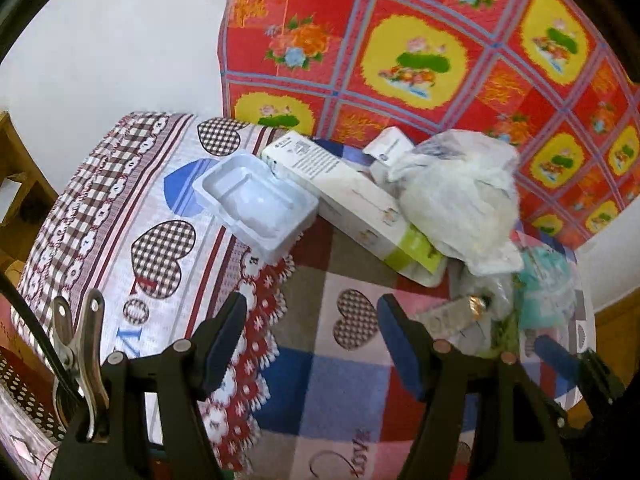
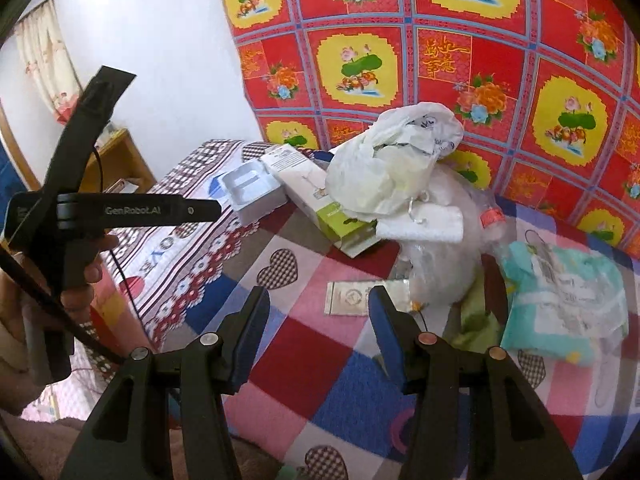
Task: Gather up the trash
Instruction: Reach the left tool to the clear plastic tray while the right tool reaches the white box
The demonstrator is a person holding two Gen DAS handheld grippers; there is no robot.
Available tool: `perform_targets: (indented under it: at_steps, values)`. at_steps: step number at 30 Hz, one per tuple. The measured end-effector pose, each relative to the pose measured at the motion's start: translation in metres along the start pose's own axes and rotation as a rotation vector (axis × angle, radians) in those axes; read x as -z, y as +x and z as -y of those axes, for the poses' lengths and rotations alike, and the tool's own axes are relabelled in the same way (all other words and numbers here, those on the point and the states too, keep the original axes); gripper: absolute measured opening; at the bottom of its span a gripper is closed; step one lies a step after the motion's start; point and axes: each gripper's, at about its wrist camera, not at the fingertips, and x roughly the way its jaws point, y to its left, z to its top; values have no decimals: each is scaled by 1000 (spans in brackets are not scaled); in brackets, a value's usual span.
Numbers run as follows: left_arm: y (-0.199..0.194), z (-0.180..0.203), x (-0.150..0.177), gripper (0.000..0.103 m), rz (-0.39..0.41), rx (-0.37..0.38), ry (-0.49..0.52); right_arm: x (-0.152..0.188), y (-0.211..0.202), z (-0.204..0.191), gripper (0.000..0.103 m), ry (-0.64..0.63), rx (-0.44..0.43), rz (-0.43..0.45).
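Observation:
Trash lies on a patchwork bed cover [image 1: 320,380]. A white plastic tray [image 1: 256,204] sits at the left, also in the right wrist view [image 2: 252,188]. A long white and green carton [image 1: 360,204] [image 2: 320,200] lies beside it. A crumpled white plastic bag [image 1: 460,196] [image 2: 392,164] rests on the carton. A silver sachet [image 2: 352,298] [image 1: 448,312] lies flat just beyond my right gripper [image 2: 320,312]. A teal wrapper pack [image 2: 564,304] [image 1: 548,292] lies at the right. My left gripper [image 1: 312,320] is open and empty above the cover. My right gripper is open and empty.
A red and yellow flowered cloth [image 1: 420,48] hangs behind the bed. A white wall [image 1: 112,40] is at the left. A wooden shelf [image 2: 120,160] stands by the bed's far left. The left handheld device [image 2: 80,212] shows in the right wrist view. A clear bag [image 2: 448,248] lies under the pile.

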Motion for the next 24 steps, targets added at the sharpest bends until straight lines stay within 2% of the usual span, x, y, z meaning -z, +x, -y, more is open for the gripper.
perform_targets:
  at_steps: [5, 7, 16, 24]
  values:
    - [29, -10, -17, 72, -31, 17, -5, -12, 18, -6, 53, -8, 27, -15]
    - [42, -11, -23, 78, -43, 13, 3, -16, 24, -6, 53, -4, 34, -15]
    - [93, -15, -38, 80, -56, -74, 48, -28, 48, -8, 53, 7, 57, -44]
    - [105, -43, -39, 80, -65, -139, 25, -44, 71, -17, 53, -43, 51, -63]
